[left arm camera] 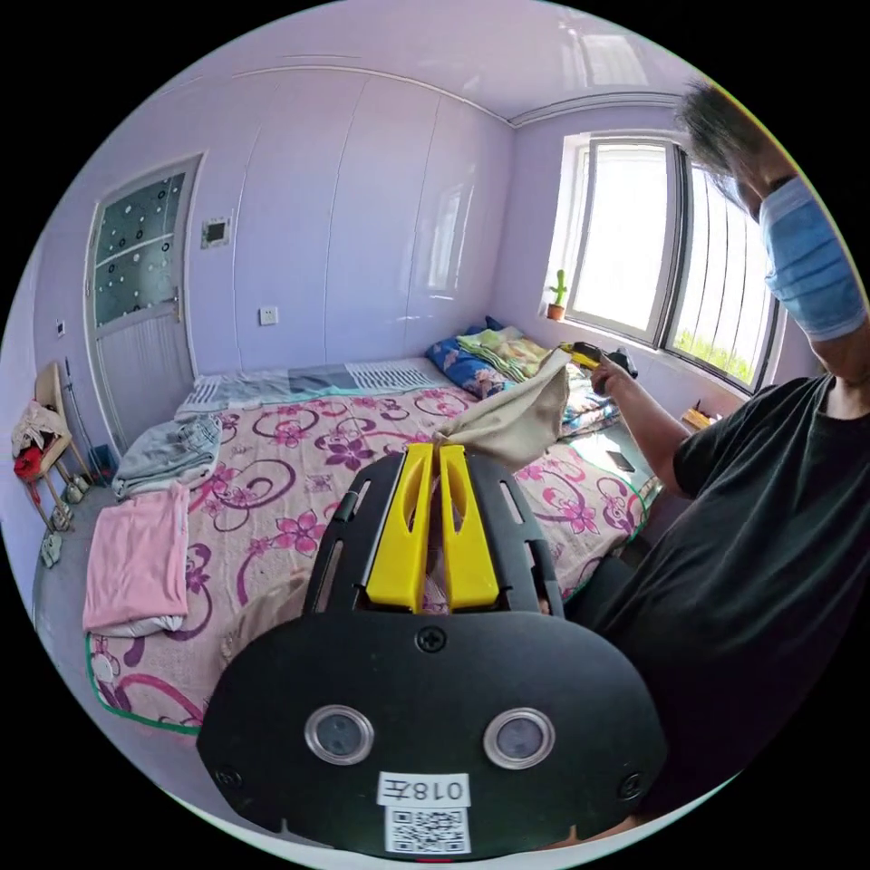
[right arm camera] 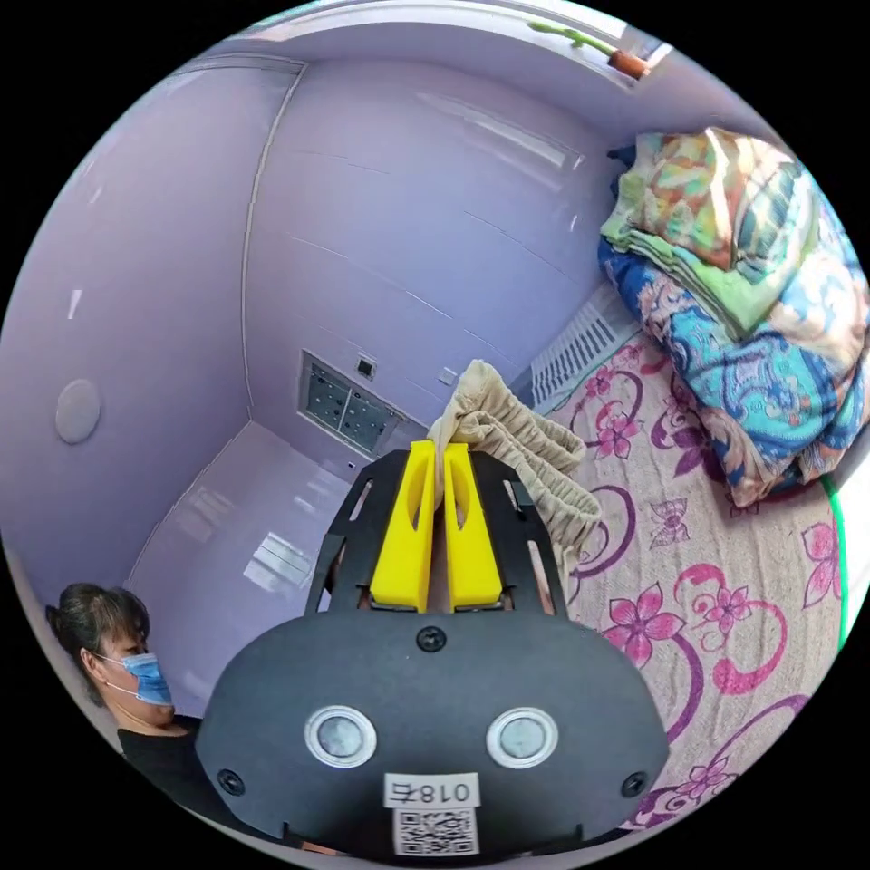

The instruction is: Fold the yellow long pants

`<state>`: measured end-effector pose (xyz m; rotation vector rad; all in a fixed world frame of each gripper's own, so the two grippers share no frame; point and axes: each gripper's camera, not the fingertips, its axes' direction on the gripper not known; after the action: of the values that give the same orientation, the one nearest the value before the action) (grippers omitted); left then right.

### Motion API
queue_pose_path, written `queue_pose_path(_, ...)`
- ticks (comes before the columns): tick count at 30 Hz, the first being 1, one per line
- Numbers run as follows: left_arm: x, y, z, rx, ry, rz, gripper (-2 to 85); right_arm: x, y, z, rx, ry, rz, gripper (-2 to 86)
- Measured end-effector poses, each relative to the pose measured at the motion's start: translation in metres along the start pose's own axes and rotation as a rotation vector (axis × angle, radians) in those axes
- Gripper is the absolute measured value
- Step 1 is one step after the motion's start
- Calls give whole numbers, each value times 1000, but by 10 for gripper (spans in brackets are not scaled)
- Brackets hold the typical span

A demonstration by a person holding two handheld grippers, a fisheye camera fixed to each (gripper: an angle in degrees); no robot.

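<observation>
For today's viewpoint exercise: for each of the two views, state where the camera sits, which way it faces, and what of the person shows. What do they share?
Left gripper view: rides the left gripper, facing across the bed toward the door; the person's arm and torso show.
Right gripper view: rides the right gripper, tilted toward wall and ceiling; the person's head shows.
Shared: the pants, bed, stacked quilts.

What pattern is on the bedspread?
Pink and purple flowers with swirls on the bedspread, clearest in the left gripper view.
</observation>
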<state>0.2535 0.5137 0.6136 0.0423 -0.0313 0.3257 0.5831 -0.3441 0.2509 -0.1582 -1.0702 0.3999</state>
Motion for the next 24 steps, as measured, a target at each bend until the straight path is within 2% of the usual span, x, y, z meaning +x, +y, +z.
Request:
queue_pose_path(2,-8,-9,-13,44,7,1,-9,-42,-4,-9,38,29,-107,3)
queue_pose_path(5,-42,-15,-4,82,30,-42,-9,-66,-13,0,18,68,-156,3)
queue_pose_path(9,-125,-18,52,93,68,-235,-9,-46,-24,45,-46,112,-81,3)
queue_pose_path(13,-171,-47,50,192,5,-300,-10,-40,-33,90,-21,-13,-55,3)
queue_pose_path(19,-136,-147,-16,366,-168,-17,-10,-83,-62,94,17,-142,-221,4)
queue_pose_path(22,-101,-150,-7,366,-122,91,-10,-53,-64,76,10,-147,-235,5)
queue_pose_path(24,-76,-120,31,292,-50,132,-9,-11,-56,60,1,-136,-220,5)
